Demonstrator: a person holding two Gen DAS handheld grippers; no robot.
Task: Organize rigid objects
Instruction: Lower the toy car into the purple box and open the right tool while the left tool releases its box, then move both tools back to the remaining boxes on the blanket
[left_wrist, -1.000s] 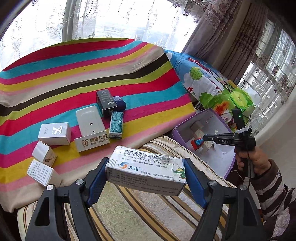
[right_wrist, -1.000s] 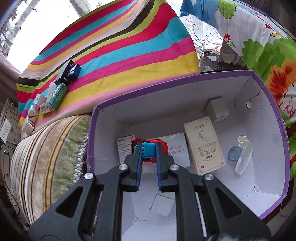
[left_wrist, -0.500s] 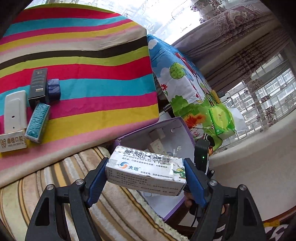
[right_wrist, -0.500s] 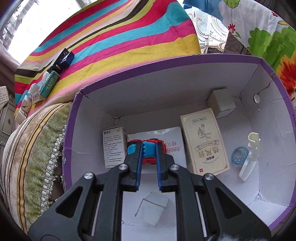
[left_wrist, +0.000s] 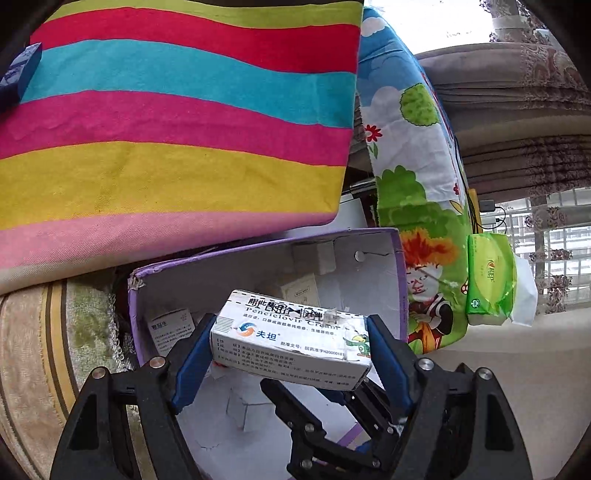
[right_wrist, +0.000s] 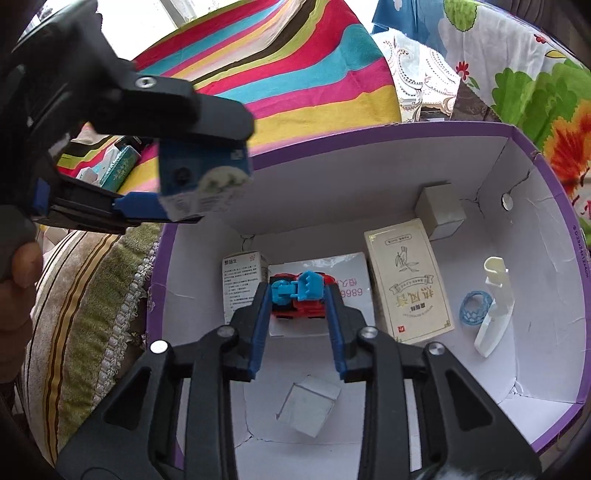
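My left gripper (left_wrist: 290, 326) grips a white and blue medicine box (left_wrist: 291, 343) by its two ends, above the open purple box (left_wrist: 258, 243). Its jaws are just starting to open, and the pads still touch the box. In the right wrist view the left gripper (right_wrist: 199, 173) and the medicine box (right_wrist: 207, 184) hang over the purple box's (right_wrist: 369, 129) left rim. My right gripper (right_wrist: 297, 306) is down inside the box with its jaws opening. A red and blue toy (right_wrist: 295, 291) lies between the pads on a flat white box (right_wrist: 351, 291), no longer pressed.
Also inside the purple box are a cream card box (right_wrist: 406, 280), a white cube (right_wrist: 439, 210), a small printed carton (right_wrist: 240, 280), a blue ring (right_wrist: 474, 306), a white plastic piece (right_wrist: 495, 306) and a grey cube (right_wrist: 308, 410). Several boxes (right_wrist: 118, 166) lie on the striped cloth (left_wrist: 166, 129). A striped cushion (right_wrist: 92, 295) borders the left side.
My left gripper carried the medicine box from over the cushion down to above the purple box. The right gripper's jaws spread apart and released the toy.
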